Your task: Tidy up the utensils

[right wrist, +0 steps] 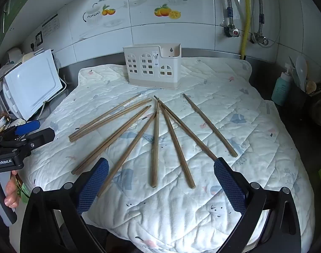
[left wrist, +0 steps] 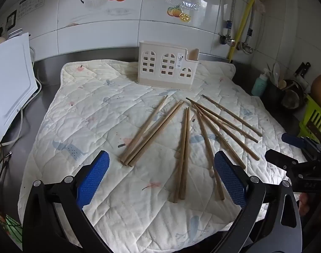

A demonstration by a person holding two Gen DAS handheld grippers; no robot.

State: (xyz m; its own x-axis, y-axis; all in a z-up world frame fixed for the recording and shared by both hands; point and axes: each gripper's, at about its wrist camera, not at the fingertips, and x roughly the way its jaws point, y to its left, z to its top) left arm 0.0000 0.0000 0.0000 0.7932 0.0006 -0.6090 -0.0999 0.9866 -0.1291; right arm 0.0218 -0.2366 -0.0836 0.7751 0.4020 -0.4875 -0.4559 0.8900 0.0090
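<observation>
Several wooden chopsticks (left wrist: 182, 147) lie fanned out on a quilted white mat (left wrist: 86, 113), their tips toward a cream utensil holder (left wrist: 167, 66) with window cut-outs standing at the mat's far side. The same chopsticks (right wrist: 155, 145), mat (right wrist: 234, 97) and holder (right wrist: 153, 67) show in the right wrist view. My left gripper (left wrist: 161, 160) is open and empty, hovering over the near ends of the chopsticks. My right gripper (right wrist: 160, 167) is open and empty, also above the near ends. Each gripper shows at the edge of the other's view.
A white appliance (left wrist: 10, 88) with cables stands left of the mat. A teal bottle (left wrist: 259, 84), dark pots and a green basket (left wrist: 314, 120) crowd the right. The tiled wall with pipes (right wrist: 246, 16) rises behind the steel counter.
</observation>
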